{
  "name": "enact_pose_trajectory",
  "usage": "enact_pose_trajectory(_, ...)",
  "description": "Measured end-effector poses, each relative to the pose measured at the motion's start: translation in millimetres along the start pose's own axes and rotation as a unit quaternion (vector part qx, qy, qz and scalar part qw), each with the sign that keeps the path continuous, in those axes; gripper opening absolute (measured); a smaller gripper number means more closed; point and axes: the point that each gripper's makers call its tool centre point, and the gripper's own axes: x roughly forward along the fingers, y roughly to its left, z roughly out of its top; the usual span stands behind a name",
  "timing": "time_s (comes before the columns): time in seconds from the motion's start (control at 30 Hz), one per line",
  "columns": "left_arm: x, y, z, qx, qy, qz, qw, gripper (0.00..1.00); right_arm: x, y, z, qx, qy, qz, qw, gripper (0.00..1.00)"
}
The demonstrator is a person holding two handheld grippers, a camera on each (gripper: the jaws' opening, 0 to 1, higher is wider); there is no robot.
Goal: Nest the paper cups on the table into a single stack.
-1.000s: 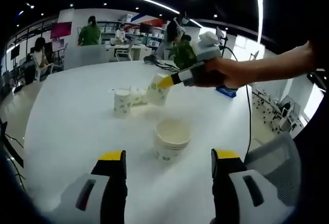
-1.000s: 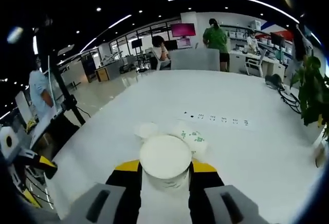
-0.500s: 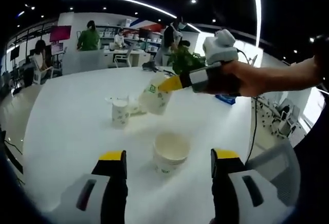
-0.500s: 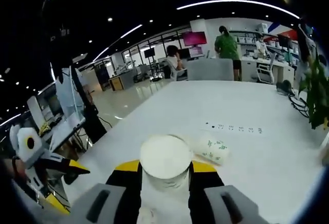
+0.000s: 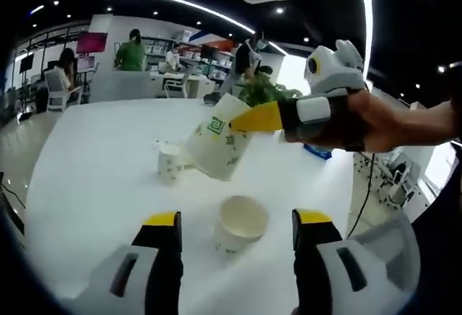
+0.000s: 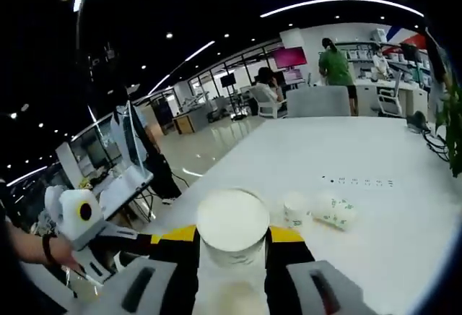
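Observation:
On the white table (image 5: 86,185), an open-mouthed paper cup (image 5: 238,225) stands just ahead of my left gripper (image 5: 237,219), whose jaws are wide open and hold nothing. My right gripper (image 5: 263,118) comes in from the right in a person's hand, shut on a tilted paper cup with green print (image 5: 216,149) that hangs above and a little behind the standing cup. In the right gripper view, my right gripper (image 6: 232,234) clamps that cup (image 6: 232,225), with another cup's rim (image 6: 234,299) just below. Farther off are a small upright cup (image 6: 295,209) and a cup lying on its side (image 6: 335,212).
The small upright cup (image 5: 170,163) stands left of the held one. A row of sockets (image 6: 357,182) is set into the table top. My left gripper (image 6: 83,217) appears at the left past the table's edge. Chairs, desks and people fill the office behind.
My right gripper has carried its cup away from the far cups, up and toward the standing cup near my left gripper. The left gripper's jaws have stayed open.

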Motion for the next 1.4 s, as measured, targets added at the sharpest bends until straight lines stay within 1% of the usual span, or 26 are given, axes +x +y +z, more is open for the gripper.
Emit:
enact_pose_trajectory(0.07,0.7,-0.3,3.7,-0.001,-0.007,0.002,1.0,0.58,-0.1,6.1,1.8,0.008,-0.004,0.008,0.9999,0.33)
enact_pose_trajectory(0.1,0.8,0.4,5.2,-0.003,-0.009,0.003,0.9999,0.57,-2.8,14.1,3.0,0.013,-0.006,0.014,0.9998,0.33)
enact_pose_trajectory(0.23,1.2,6.2,13.0,-0.013,-0.025,-0.002,0.9996,0.54,-4.6,24.5,5.0,0.028,-0.013,0.028,0.9991,0.33)
enact_pose_trajectory(0.3,1.4,2.2,15.2,-0.015,-0.031,-0.004,0.9994,0.52,-8.9,33.7,5.6,0.031,-0.016,0.033,0.9989,0.33)
enact_pose_trajectory(0.53,-2.2,0.7,19.6,-0.004,-0.046,-0.012,0.9988,0.43,-8.1,45.2,7.3,0.04,-0.018,0.056,0.9975,0.33)
enact_pose_trajectory(0.6,-3.0,0.1,21.7,-0.002,-0.051,-0.014,0.9986,0.41,-8.3,49.0,7.2,0.047,-0.018,0.06,0.9969,0.33)
enact_pose_trajectory(0.63,-3.4,-0.4,23.5,-0.001,-0.055,-0.015,0.9984,0.4,-7.7,50.8,8.0,0.06,-0.021,0.066,0.9958,0.33)
enact_pose_trajectory(0.73,-5.7,-0.9,28.0,0.006,-0.062,-0.017,0.9979,0.37,-5.6,49.0,8.4,0.069,-0.021,0.069,0.995,0.33)
enact_pose_trajectory(0.77,-6.5,-1.2,29.5,0.01,-0.064,-0.017,0.9977,0.36,-6.0,51.5,8.6,0.075,-0.021,0.073,0.9943,0.33)
enact_pose_trajectory(0.8,-5.9,3.4,29.4,0.013,-0.065,-0.016,0.9977,0.35,-6.5,53.1,9.7,0.079,-0.023,0.074,0.9938,0.33)
enact_pose_trajectory(0.87,-6.8,4.9,30.7,0.015,-0.068,-0.016,0.9975,0.33,-6.9,55.2,10.2,0.083,-0.024,0.078,0.9932,0.33)
enact_pose_trajectory(1.03,-11.3,2.6,36.9,0.026,-0.078,-0.021,0.9964,0.26,-5.5,54.2,13.2,0.115,-0.032,0.088,0.9889,0.33)
enact_pose_trajectory(1.17,-10.8,4.3,39.4,0.04,-0.08,-0.023,0.9957,0.21,-7.1,54.6,12.5,0.133,-0.035,0.093,0.9861,0.33)
enact_pose_trajectory(1.33,-11.0,7.9,37.5,0.05,-0.078,-0.025,0.9954,0.12,-7.4,55.9,12.5,0.139,-0.034,0.097,0.9849,0.33)
enact_pose_trajectory(1.4,-12.1,7.1,36.7,0.055,-0.077,-0.026,0.9952,0.11,-7.1,56.2,12.3,0.138,-0.033,0.099,0.9849,0.33)
